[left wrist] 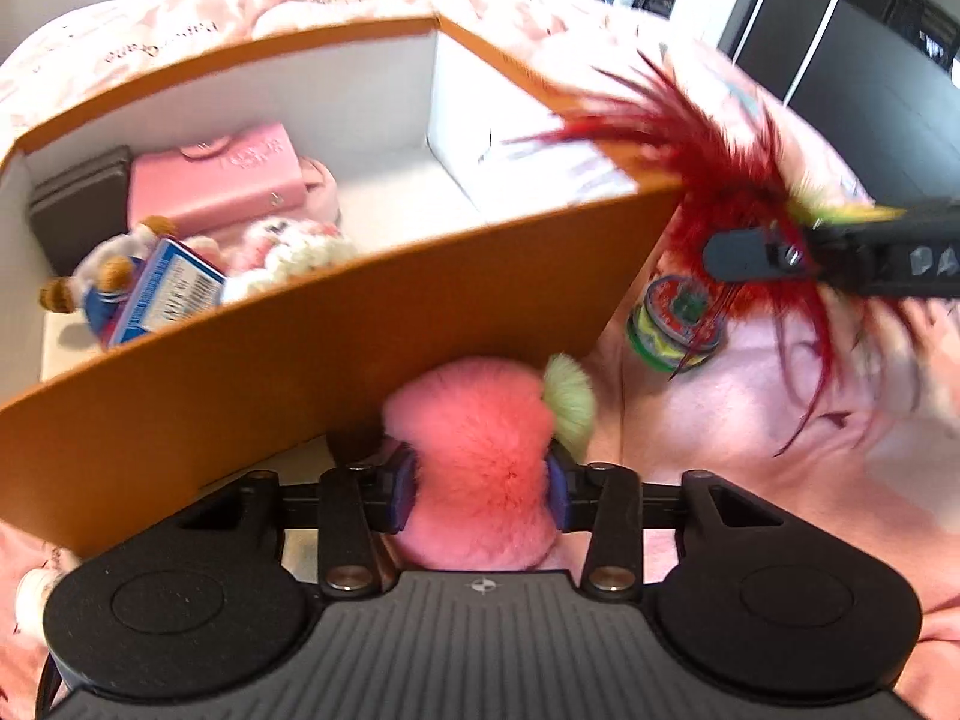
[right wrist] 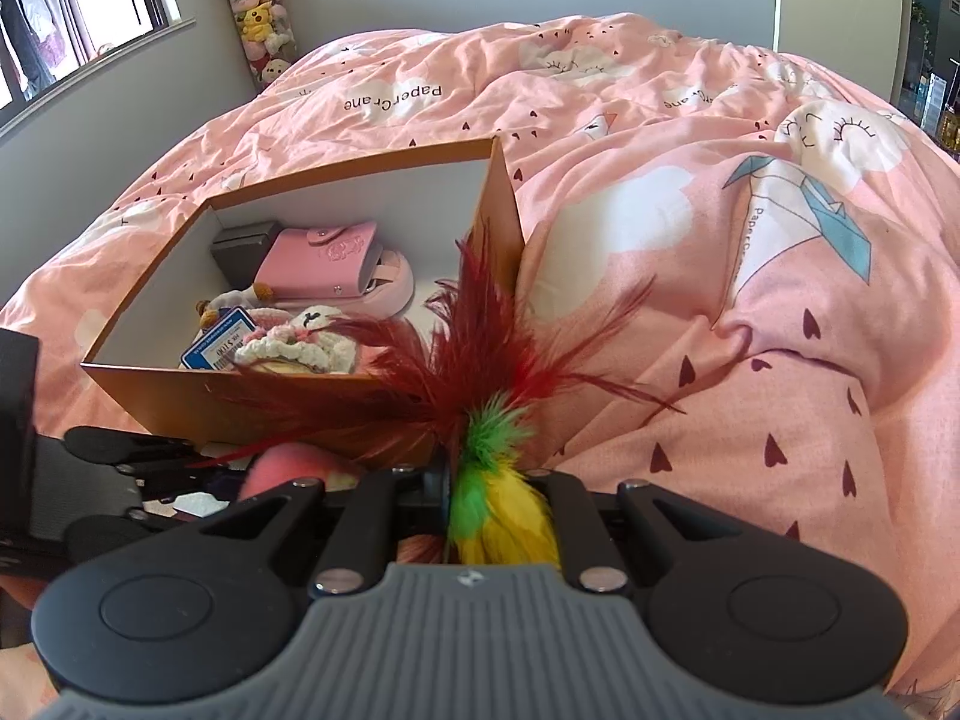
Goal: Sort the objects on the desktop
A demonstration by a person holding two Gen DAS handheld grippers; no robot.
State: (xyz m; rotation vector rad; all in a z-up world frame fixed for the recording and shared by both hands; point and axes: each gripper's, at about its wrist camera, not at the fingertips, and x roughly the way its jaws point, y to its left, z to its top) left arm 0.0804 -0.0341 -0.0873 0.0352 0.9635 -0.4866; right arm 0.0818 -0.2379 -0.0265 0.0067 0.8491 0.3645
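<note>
While the orange cardboard box [left wrist: 336,324] fills the left and middle of the left wrist view, the left gripper [left wrist: 480,495] is seen at the lower centre of that frame, clamped on a pink fluffy pompom [left wrist: 474,450] with a pale green tuft at its upper right. The blue pads [left wrist: 403,495] are pressed into the fur on both sides, and the pompom is held just outside the near wall of the box, over the pink printed bedcover [left wrist: 750,420]. Inside the box, at the left of the frame, a pink wallet [left wrist: 222,180], a dark grey case [left wrist: 78,210], a small plush bear [left wrist: 102,282], a blue card packet [left wrist: 168,294] and a white crocheted piece [left wrist: 294,258] are gathered. At the right of the same frame, the right gripper [left wrist: 744,255] is seen from the side, closed on a red feather toy [left wrist: 708,180], below which a small round tin [left wrist: 672,324] with a green rim lies on the cover. In the right wrist view, the right gripper [right wrist: 498,498] is shown at the lower centre, its jaws pinched on the green and yellow base of the feather toy [right wrist: 480,360], whose red plumes fan upward across the near right corner of the box [right wrist: 288,402]. The pompom [right wrist: 282,468] is glimpsed at the lower left, beside the left gripper [right wrist: 150,462].
</note>
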